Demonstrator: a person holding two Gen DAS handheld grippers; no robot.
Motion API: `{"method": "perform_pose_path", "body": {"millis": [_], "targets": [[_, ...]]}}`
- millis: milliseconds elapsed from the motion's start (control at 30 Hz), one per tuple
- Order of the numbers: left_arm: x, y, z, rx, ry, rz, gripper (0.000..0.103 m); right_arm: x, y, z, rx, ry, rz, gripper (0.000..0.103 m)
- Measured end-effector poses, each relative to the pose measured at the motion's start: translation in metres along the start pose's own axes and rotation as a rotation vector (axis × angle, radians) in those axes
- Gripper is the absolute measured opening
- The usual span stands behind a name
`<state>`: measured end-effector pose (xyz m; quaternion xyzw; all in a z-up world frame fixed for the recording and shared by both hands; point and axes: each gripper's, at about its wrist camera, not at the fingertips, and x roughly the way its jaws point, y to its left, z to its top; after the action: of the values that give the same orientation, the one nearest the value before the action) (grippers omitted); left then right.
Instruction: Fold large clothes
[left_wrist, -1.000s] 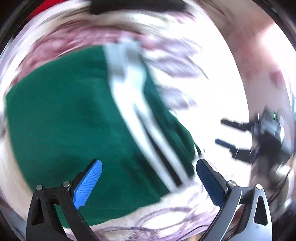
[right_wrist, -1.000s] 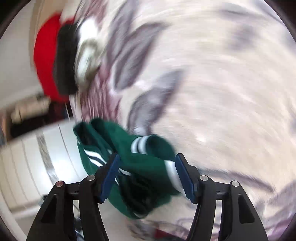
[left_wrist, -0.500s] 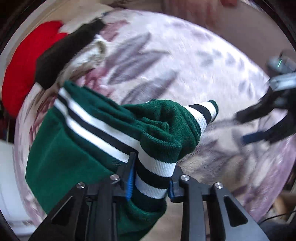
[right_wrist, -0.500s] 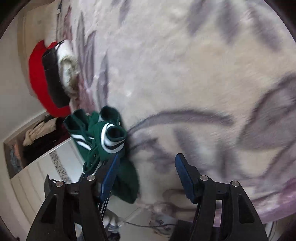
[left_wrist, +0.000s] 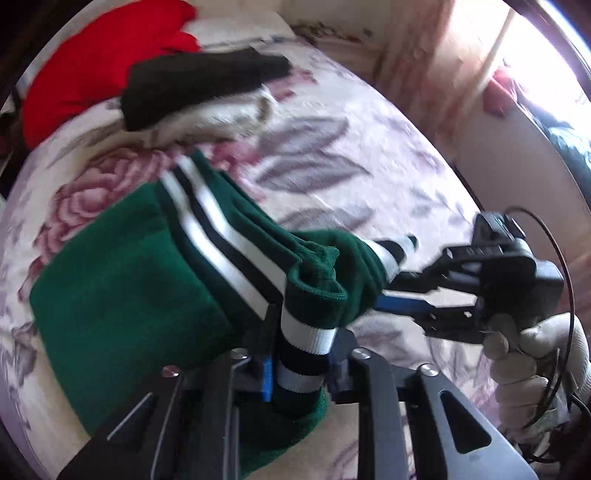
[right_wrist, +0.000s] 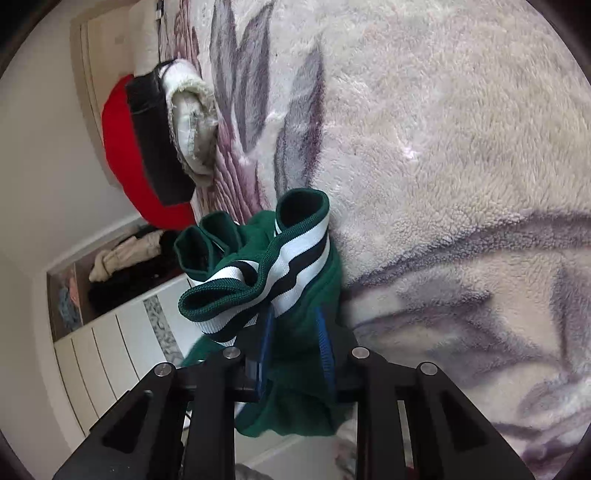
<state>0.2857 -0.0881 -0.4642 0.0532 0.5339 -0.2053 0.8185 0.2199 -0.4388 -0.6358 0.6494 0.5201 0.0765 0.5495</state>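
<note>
1. Both grippers have just been closing on the green sweater (left_wrist: 122, 280), bunched near the floral blanket's (left_wrist: 369, 147) edge.
2. Left gripper (left_wrist: 301, 373) clenches its striped band (left_wrist: 306, 338), probably to lift it.
3. Right gripper (right_wrist: 295, 350) pinches green fabric, likely to spread it.

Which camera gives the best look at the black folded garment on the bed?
The left wrist view: the black garment lies broadside there, on a cream lining, in front of the red cushion. The right wrist view shows it only small and edge-on at the far end of the blanket.
</note>
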Motion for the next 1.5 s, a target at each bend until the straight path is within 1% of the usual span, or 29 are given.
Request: {"method": "perform_pose_path", "body": {"millis": [100, 200, 267, 367, 467, 500, 533, 567, 600, 633, 667, 700, 733, 767, 800, 833, 867, 933, 1000, 1067, 1100, 1133, 1167, 1233, 1300, 1400, 1433, 1467, 1500], "targets": [[-0.020, 0.004, -0.001, -0.051, -0.067, 0.001, 0.013, -0.014, 0.003, -0.001, -0.004, -0.021, 0.014, 0.026], [-0.037, 0.010, 0.004, -0.091, -0.123, -0.008, 0.012, -0.019, 0.007, -0.003, -0.012, -0.032, 0.068, 0.026], [-0.045, 0.011, 0.008, -0.103, -0.149, -0.011, 0.012, -0.006, 0.011, -0.003, 0.004, -0.014, 0.113, 0.026], [-0.049, 0.008, 0.013, -0.092, -0.170, -0.021, 0.012, 0.031, 0.029, 0.000, -0.011, 0.026, 0.116, 0.026], [-0.041, 0.004, 0.016, -0.080, -0.165, -0.028, 0.012, 0.092, 0.052, 0.002, -0.043, 0.127, 0.035, 0.026], [-0.033, 0.004, 0.017, -0.075, -0.148, -0.040, 0.012, 0.113, 0.053, 0.003, -0.033, 0.183, 0.006, 0.026], [-0.025, 0.003, 0.016, -0.070, -0.133, -0.044, 0.012, 0.132, 0.045, 0.005, 0.011, 0.241, 0.011, 0.026], [-0.015, 0.002, 0.016, -0.067, -0.118, -0.057, 0.012, 0.141, 0.038, 0.008, 0.057, 0.277, 0.035, 0.026], [0.000, 0.002, 0.015, -0.063, -0.088, -0.092, 0.012, 0.143, 0.025, 0.013, 0.132, 0.306, 0.094, 0.026], [0.017, -0.001, 0.013, -0.051, -0.048, -0.109, 0.012, 0.137, 0.009, 0.019, 0.226, 0.331, 0.178, 0.027], [0.030, -0.004, 0.011, -0.041, -0.019, -0.112, 0.012, 0.128, 0.000, 0.023, 0.261, 0.331, 0.206, 0.029], [0.046, -0.008, 0.008, -0.024, 0.014, -0.118, 0.012, 0.109, -0.009, 0.030, 0.263, 0.297, 0.187, 0.037], [0.066, -0.009, 0.004, -0.014, 0.049, -0.111, 0.013, 0.080, -0.017, 0.039, 0.227, 0.230, 0.146, 0.049], [0.076, -0.009, 0.002, -0.020, 0.066, -0.110, 0.013, 0.058, -0.022, 0.044, 0.212, 0.190, 0.110, 0.060], [0.090, -0.006, 0.001, -0.039, 0.092, -0.119, 0.015, 0.031, -0.028, 0.049, 0.204, 0.135, 0.040, 0.077], [0.098, -0.003, 0.002, -0.060, 0.100, -0.127, 0.018, 0.007, -0.030, 0.053, 0.188, 0.086, -0.022, 0.079], [0.098, -0.003, 0.004, -0.076, 0.103, -0.132, 0.018, -0.008, -0.028, 0.056, 0.164, 0.063, -0.059, 0.079], [0.088, -0.004, 0.011, -0.104, 0.113, -0.117, 0.018, -0.035, -0.013, 0.062, 0.077, 0.051, -0.149, 0.079], [0.065, -0.006, 0.015, -0.118, 0.114, -0.079, 0.019, -0.052, 0.009, 0.063, -0.031, 0.041, -0.238, 0.079], [0.037, -0.006, 0.012, -0.139, 0.080, -0.067, 0.031, -0.057, 0.043, 0.060, -0.159, 0.052, -0.306, 0.079], [0.022, -0.004, 0.010, -0.154, 0.063, -0.056, 0.054, -0.057, 0.060, 0.056, -0.213, 0.061, -0.324, 0.079], [0.009, 0.002, 0.007, -0.174, 0.051, -0.042, 0.084, -0.048, 0.086, 0.050, -0.288, 0.074, -0.343, 0.079], [-0.008, 0.011, 0.002, -0.210, 0.029, -0.018, 0.090, -0.043, 0.102, 0.044, -0.340, 0.088, -0.358, 0.079], [-0.029, 0.034, -0.010, -0.270, 0.005, 0.081, 0.091, -0.018, 0.144, 0.031, -0.456, 0.108, -0.402, 0.079], [-0.036, 0.063, -0.023, -0.338, 0.009, 0.161, 0.090, 0.008, 0.175, 0.011, -0.550, 0.132, -0.431, 0.079], [-0.032, 0.117, -0.045, -0.448, 0.041, 0.260, 0.090, 0.063, 0.210, -0.011, -0.632, 0.259, -0.424, 0.078], [-0.027, 0.135, -0.050, -0.487, 0.054, 0.279, 0.090, 0.094, 0.220, -0.020, -0.686, 0.317, -0.453, 0.078], [-0.021, 0.159, -0.055, -0.537, 0.059, 0.299, 0.090, 0.118, 0.225, -0.027, -0.734, 0.340, -0.505, 0.078], [-0.014, 0.174, -0.057, -0.568, 0.065, 0.307, 0.090, 0.140, 0.228, -0.033, -0.781, 0.347, -0.585, 0.077]]}}
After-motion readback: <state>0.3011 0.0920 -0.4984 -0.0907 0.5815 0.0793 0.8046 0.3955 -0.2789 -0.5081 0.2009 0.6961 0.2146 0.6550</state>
